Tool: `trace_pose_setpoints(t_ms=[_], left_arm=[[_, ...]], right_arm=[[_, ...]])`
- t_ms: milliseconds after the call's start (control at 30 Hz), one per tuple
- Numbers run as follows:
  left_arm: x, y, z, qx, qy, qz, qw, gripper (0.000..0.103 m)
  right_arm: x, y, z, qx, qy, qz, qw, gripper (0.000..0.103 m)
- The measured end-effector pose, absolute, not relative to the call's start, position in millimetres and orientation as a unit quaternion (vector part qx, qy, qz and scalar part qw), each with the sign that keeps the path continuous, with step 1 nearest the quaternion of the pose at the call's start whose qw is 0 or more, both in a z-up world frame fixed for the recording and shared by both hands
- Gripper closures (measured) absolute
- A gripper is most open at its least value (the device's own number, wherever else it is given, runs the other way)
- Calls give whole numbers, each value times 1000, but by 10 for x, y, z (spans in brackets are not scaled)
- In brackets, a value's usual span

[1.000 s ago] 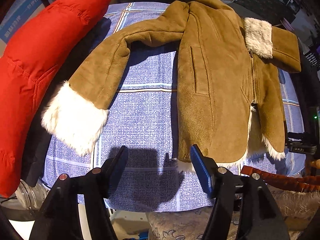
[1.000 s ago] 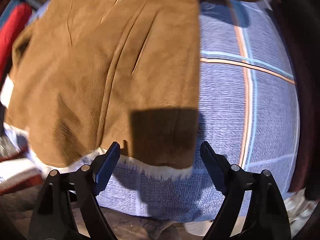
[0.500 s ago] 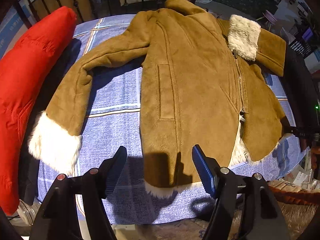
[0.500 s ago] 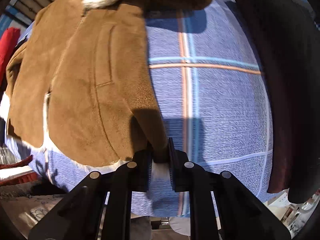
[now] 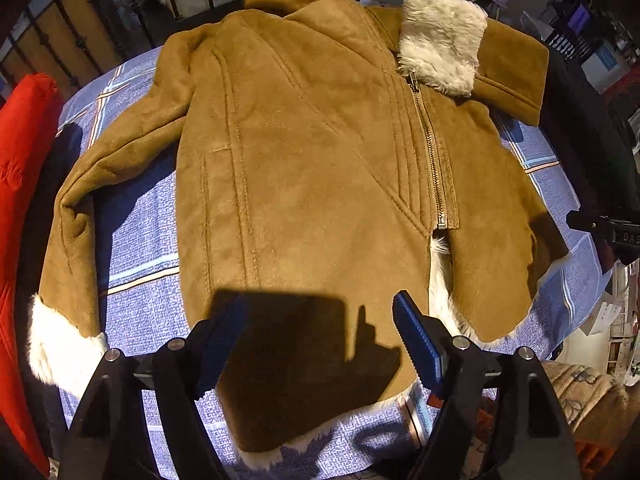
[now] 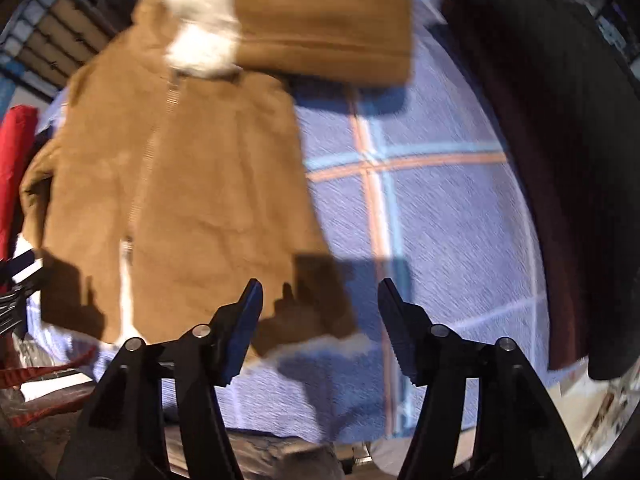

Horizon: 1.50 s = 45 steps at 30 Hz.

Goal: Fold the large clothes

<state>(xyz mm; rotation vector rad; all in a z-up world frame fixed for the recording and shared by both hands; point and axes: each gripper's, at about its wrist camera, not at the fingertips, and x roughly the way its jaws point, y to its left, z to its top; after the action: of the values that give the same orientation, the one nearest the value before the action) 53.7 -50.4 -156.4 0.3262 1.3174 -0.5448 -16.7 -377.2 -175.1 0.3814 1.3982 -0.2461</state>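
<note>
The brown coat (image 5: 312, 184) lies flat on the blue checked cloth (image 6: 440, 216); left gripper (image 5: 320, 340) and right gripper (image 6: 320, 320) hover at the cloth's near edge, both with fingers apart and empty.

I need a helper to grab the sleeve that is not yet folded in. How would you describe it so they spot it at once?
On the blue checked bedspread lies a tan suede coat. Its outstretched sleeve runs toward the red jacket and ends in a white fur cuff; the other sleeve is folded across the collar.

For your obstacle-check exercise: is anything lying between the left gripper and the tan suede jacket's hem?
Nothing visible does. The open left gripper hangs directly over the tan suede jacket, whose hem lies on the blue checked cloth.
</note>
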Motion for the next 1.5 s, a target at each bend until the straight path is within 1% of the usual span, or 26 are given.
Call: trace_pose_setpoints(t_ms=[67,133,167,233,267,300,333,400,467,600,900,1000,1033,1067,1100,1167,1233,1300,1400,1500], left_arm=[[559,-616,-1630,167,598,-254,741,28],[569,-708,-1759,192,600,-253,734,26],[572,-736,-1833,203,602,-249,731,24],[564,-764,-1990,216,608,-243,724,17],[545,-786,-2070,229,607,-242,722,16],[520,-811,-2138,244,604,-244,718,11],[484,-854,-2218,267,601,-246,712,5],[398,-940,-2361,317,590,-244,701,6],[353,-971,-2418,330,578,-243,706,5],[383,-929,-2464,310,584,-246,708,5],[401,-950,-2499,314,584,-239,710,4],[403,-940,-2498,312,586,-240,709,4],[381,-999,-2482,311,586,-241,708,4],[369,-1018,-2474,311,587,-241,708,4],[376,-1038,-2463,310,588,-242,707,4],[391,-1033,-2435,309,590,-244,706,5],[435,-1023,-2366,307,595,-246,701,6],[501,-1020,-2252,287,601,-249,703,6],[604,-932,-2058,237,599,-250,723,6],[708,-815,-1941,215,599,-222,739,6]], right_arm=[[65,-3486,-1792,168,642,-70,745,42],[189,-3142,-1886,139,653,-34,744,42],[173,-2779,-1916,124,659,-24,742,42],[265,-2546,-2149,87,685,-14,723,41],[242,-2452,-2179,70,696,-16,714,41],[264,-2412,-2278,57,702,-19,710,36],[290,-2385,-2374,42,704,-25,709,24],[339,-2404,-2482,19,704,-56,707,7],[372,-2457,-2566,37,714,-54,698,6],[391,-2498,-2623,47,725,-49,686,6],[287,-2660,-2638,64,701,-45,708,5],[193,-2752,-2711,72,716,-38,693,5],[312,-2790,-2729,74,727,-35,682,6],[362,-2830,-2682,86,734,-35,672,6],[399,-2906,-2582,112,723,-43,680,6],[454,-3092,-2295,162,672,-70,720,6],[515,-3211,-1993,175,628,-80,754,6],[648,-3256,-1718,155,595,-77,785,6],[910,-3203,-1255,86,550,-89,826,6],[1238,-3122,-1073,65,527,-98,841,6]])
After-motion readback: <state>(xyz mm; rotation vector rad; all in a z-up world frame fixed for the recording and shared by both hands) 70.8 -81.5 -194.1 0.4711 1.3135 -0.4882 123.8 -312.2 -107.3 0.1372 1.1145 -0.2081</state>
